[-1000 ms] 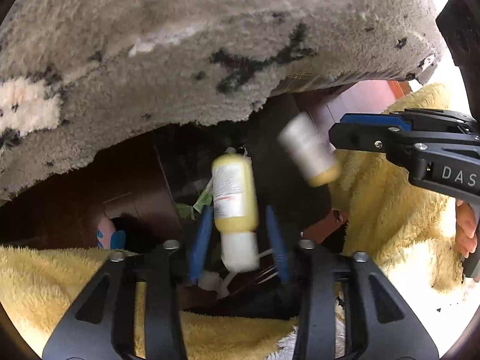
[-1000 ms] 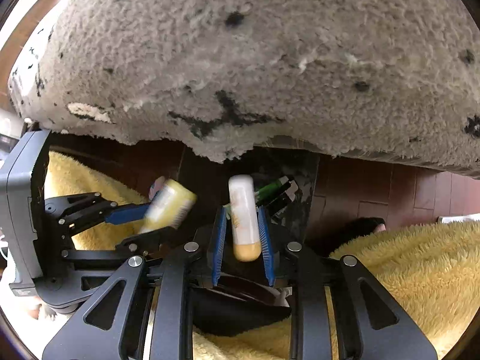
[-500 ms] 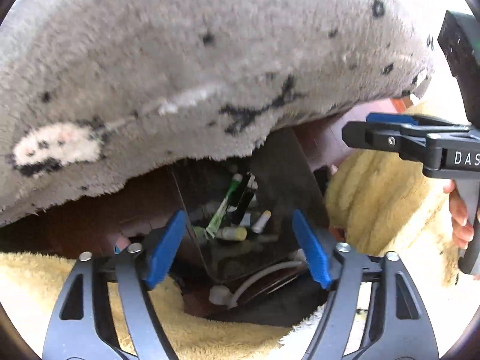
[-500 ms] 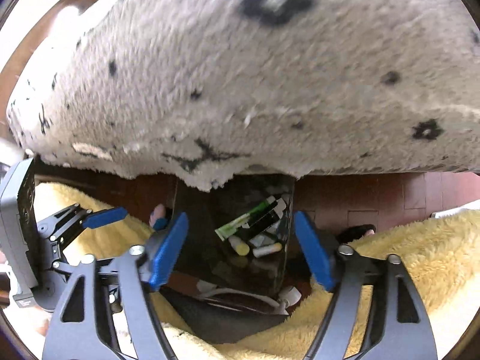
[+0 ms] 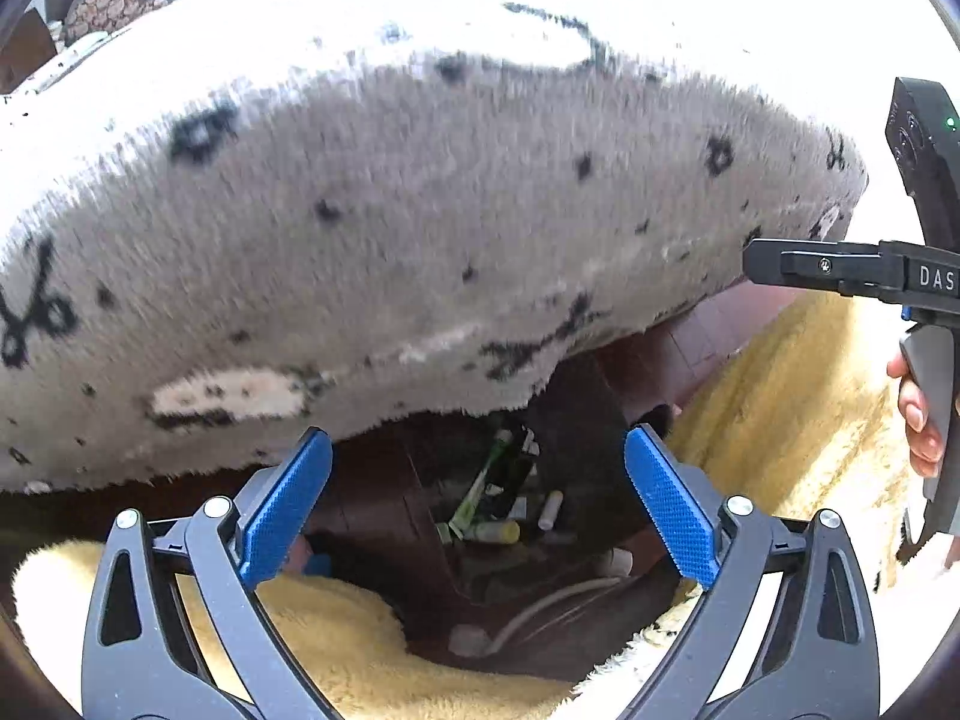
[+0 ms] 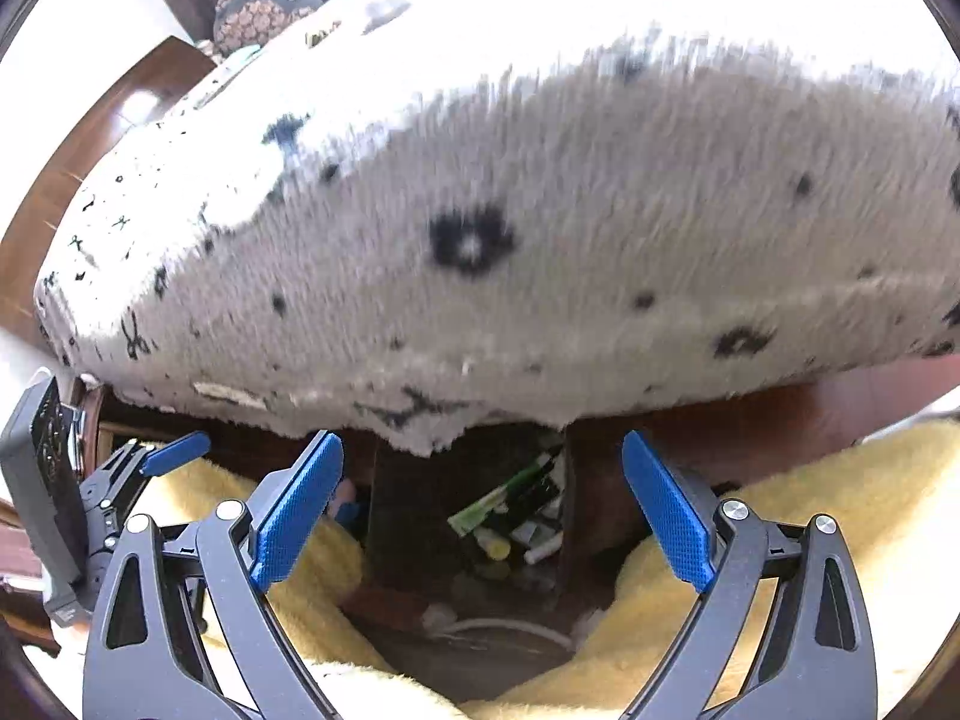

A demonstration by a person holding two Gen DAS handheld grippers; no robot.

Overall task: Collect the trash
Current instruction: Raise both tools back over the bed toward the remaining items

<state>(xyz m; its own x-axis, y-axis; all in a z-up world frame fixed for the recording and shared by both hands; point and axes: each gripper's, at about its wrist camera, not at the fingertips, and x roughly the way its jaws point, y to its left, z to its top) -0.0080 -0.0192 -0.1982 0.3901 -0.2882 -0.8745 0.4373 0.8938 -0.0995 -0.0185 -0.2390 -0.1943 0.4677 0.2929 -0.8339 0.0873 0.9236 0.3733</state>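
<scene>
A dark bin (image 5: 576, 420) (image 6: 408, 516) stands on the floor below a fluffy grey bed cover. Inside lie a yellow-capped bottle (image 5: 495, 532) (image 6: 493, 543), a small white bottle (image 5: 550, 510) (image 6: 543, 549), a green tube (image 5: 480, 492) (image 6: 501, 495) and other bits. My left gripper (image 5: 478, 504) is open and empty above the bin. My right gripper (image 6: 482, 501) is open and empty too, also above the bin. The right gripper shows at the right edge of the left wrist view (image 5: 840, 270); the left gripper shows at the left edge of the right wrist view (image 6: 174, 453).
The grey bed cover with black marks (image 5: 420, 210) (image 6: 540, 240) overhangs the bin. A yellow fluffy blanket (image 5: 780, 420) (image 6: 840, 510) lies to either side and below. A white cable (image 5: 558, 597) (image 6: 504, 627) lies in front of the bin. The floor is dark wood (image 6: 780, 408).
Both grippers opened and let their bottles fall into the bin. Both then pulled up and back, so more of the bed cover shows.
</scene>
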